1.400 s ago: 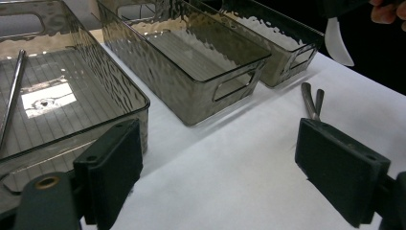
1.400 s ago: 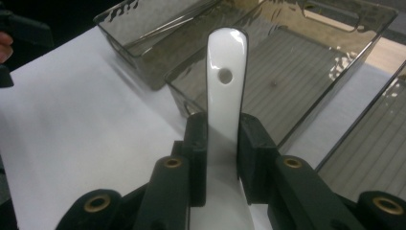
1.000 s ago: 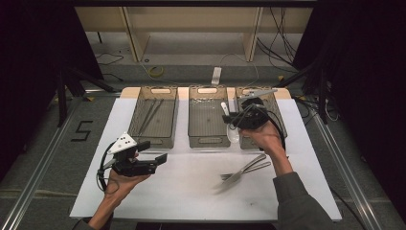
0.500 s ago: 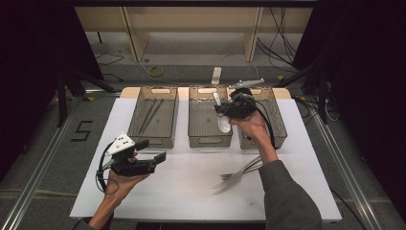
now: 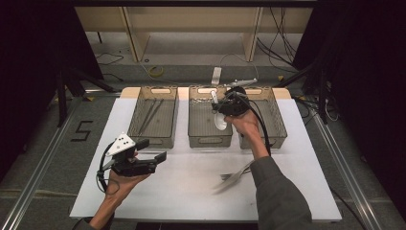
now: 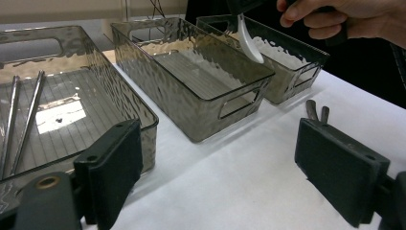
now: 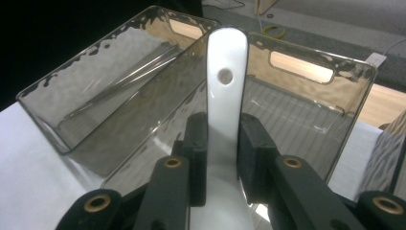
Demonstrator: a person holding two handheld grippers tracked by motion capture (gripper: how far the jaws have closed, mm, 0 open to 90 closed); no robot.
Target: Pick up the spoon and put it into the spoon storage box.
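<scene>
You've got the spoon [image 7: 225,120] pinched in your right gripper [image 5: 225,106] over the middle bin [image 5: 209,135], ready to drop; left gripper [image 5: 154,149] idles, fingers wide.

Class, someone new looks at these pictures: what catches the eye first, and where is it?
The white spoon clamped in the right gripper over the middle tray stands out first. Next come the forks lying on the white table and the open left gripper held above the table's left side.

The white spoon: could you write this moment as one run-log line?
right gripper: shut on white spoon | position: over middle bin | left gripper: open, empty | forks: on table, not yet sorted
</scene>
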